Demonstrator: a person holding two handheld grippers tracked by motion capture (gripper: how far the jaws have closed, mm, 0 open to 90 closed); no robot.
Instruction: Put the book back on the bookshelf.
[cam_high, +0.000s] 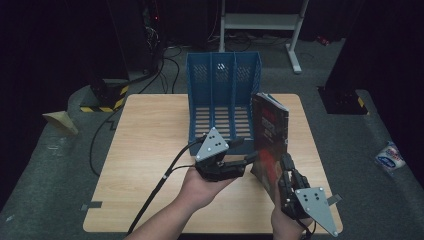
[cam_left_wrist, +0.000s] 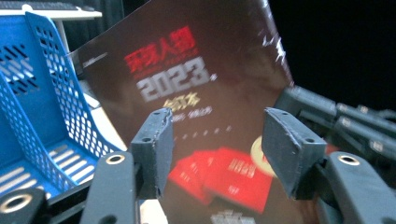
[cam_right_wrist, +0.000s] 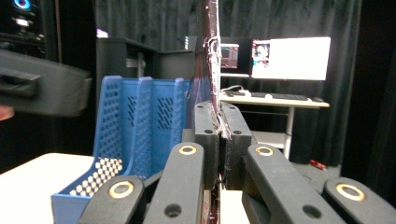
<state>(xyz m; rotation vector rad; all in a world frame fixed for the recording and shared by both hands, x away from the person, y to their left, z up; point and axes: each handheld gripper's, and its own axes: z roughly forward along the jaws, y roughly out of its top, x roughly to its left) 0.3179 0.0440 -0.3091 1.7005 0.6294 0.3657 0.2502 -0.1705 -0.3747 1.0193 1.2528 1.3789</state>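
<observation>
While the right claw (cam_high: 286, 167) is clenched on the lower edge of the dark book (cam_high: 270, 135), the book stands upright at the right of centre in the high view, just beside the right wall of the blue file rack (cam_high: 222, 97) on the tabletop (cam_high: 150, 150). The left claw (cam_high: 247, 161), in the middle of that view, is released: in the left gripper view its jaws stand apart in front of the cover (cam_left_wrist: 201, 93), not pressing it.
</observation>
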